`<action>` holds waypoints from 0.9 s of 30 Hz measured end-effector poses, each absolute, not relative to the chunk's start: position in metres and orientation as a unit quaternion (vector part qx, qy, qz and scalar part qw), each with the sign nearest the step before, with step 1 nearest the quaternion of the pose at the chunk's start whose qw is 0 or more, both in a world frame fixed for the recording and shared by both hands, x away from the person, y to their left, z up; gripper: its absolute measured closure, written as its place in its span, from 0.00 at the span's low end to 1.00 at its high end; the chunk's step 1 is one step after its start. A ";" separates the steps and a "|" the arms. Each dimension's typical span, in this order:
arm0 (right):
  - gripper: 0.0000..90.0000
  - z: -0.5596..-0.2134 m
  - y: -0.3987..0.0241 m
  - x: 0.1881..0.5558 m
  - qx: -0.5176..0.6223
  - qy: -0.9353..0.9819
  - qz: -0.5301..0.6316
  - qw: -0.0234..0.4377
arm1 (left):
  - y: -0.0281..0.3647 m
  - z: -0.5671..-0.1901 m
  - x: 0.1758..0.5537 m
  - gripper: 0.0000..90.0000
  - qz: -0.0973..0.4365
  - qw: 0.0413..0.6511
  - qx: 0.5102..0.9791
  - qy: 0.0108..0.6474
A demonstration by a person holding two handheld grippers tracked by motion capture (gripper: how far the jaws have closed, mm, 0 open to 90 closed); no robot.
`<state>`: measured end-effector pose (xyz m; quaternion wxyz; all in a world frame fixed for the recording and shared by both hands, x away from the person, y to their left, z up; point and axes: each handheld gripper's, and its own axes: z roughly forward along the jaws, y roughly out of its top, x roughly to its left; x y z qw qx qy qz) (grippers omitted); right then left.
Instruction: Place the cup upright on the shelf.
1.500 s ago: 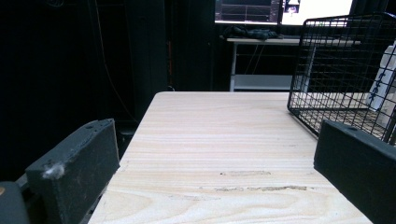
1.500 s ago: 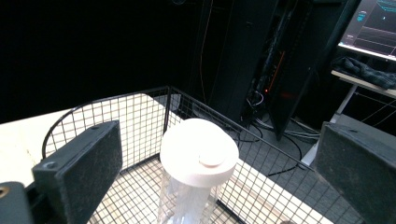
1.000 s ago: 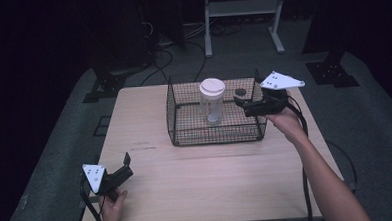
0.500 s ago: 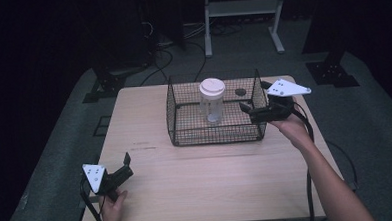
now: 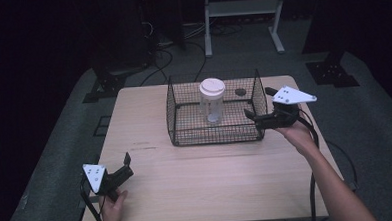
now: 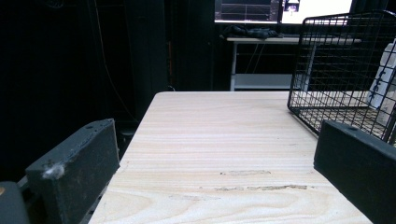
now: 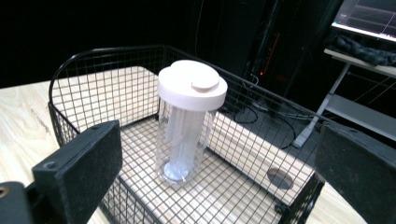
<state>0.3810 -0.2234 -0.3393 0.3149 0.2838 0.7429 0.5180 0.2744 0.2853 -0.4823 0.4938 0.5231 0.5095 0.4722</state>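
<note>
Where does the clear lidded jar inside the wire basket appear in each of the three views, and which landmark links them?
High view: the jar stands upright mid-basket, upper centre.
Left gripper view: a pale sliver of it at the far right edge, behind the mesh.
Right gripper view: centre, between the jaws, jar.
Shared landmark: the wire basket.

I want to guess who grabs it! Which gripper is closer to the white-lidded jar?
Right. The right gripper is at the basket's right wall beside the jar; the left gripper sits near the table's near-left corner.
</note>
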 end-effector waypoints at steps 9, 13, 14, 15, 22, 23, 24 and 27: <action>0.01 -0.345 -0.231 0.372 0.287 0.741 0.520 0.313 | 0.285 -0.482 0.274 0.00 0.472 0.494 0.524 0.509; 0.01 -0.349 -0.234 0.367 0.287 0.741 0.521 0.311 | 0.285 -0.482 0.274 0.00 0.472 0.493 0.524 0.509; 0.01 -0.350 -0.235 0.366 0.286 0.742 0.521 0.311 | 0.285 -0.482 0.274 0.00 0.472 0.493 0.524 0.510; 0.01 -0.351 -0.235 0.364 0.286 0.742 0.520 0.311 | 0.285 -0.482 0.274 0.00 0.472 0.493 0.524 0.509; 0.01 -0.357 -0.240 0.355 0.284 0.741 0.522 0.312 | 0.285 -0.482 0.274 0.00 0.473 0.492 0.525 0.509; 0.01 -0.358 -0.241 0.353 0.284 0.741 0.523 0.311 | 0.285 -0.482 0.274 0.00 0.472 0.492 0.525 0.509; 0.01 -0.358 -0.242 0.352 0.283 0.742 0.522 0.311 | 0.285 -0.482 0.274 0.00 0.473 0.492 0.525 0.509; 0.01 -0.359 -0.244 0.347 0.282 0.745 0.519 0.311 | 0.285 -0.482 0.274 0.00 0.473 0.492 0.525 0.509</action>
